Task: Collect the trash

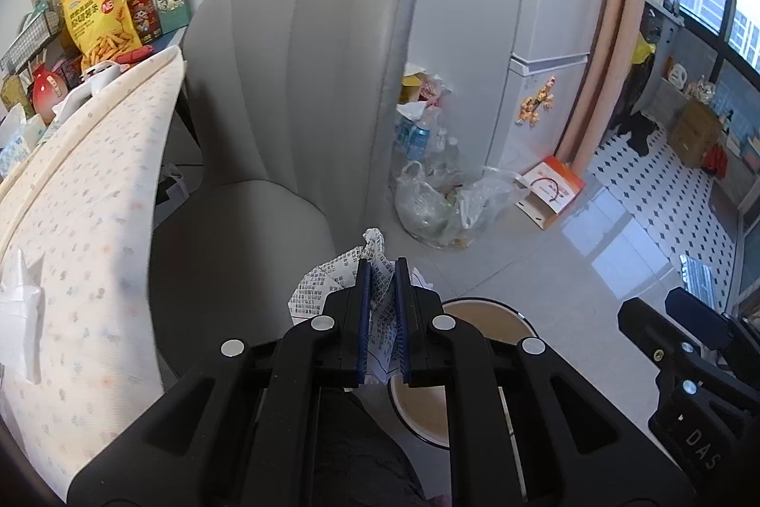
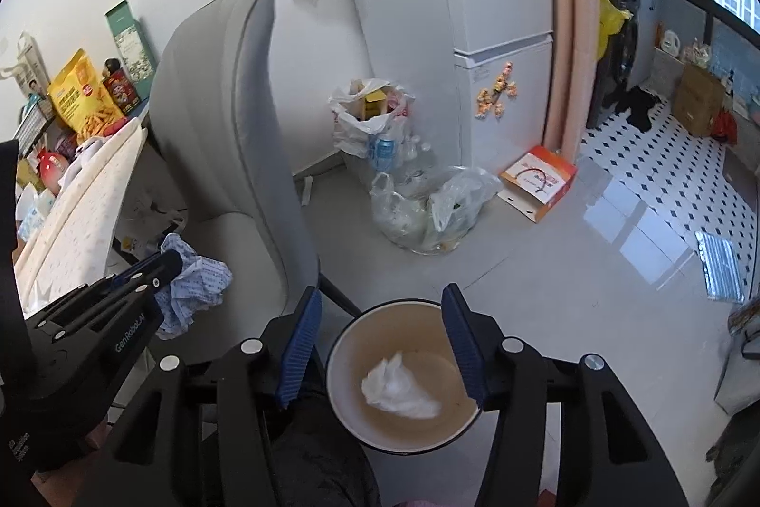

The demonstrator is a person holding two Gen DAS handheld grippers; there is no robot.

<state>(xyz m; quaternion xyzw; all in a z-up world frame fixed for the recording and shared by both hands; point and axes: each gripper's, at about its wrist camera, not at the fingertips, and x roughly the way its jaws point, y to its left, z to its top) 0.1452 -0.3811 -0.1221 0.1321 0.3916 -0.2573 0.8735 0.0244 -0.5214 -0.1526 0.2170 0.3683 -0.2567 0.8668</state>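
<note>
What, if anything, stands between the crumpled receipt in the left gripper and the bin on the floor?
Nothing visible: the left gripper holds the crumpled receipt beside the open bin, which contains only a white tissue; the right gripper hangs open above it.

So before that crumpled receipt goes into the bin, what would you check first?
1. Left gripper shut on the receipt: ok.
2. Right gripper open, nothing between its fingers: ok.
3. Bin mouth clear: ok; only a white tissue lies inside.
4. Receipt over the bin: not ok; it sits left of the rim, beside the chair.
5. Room in the bin: ok.
</note>
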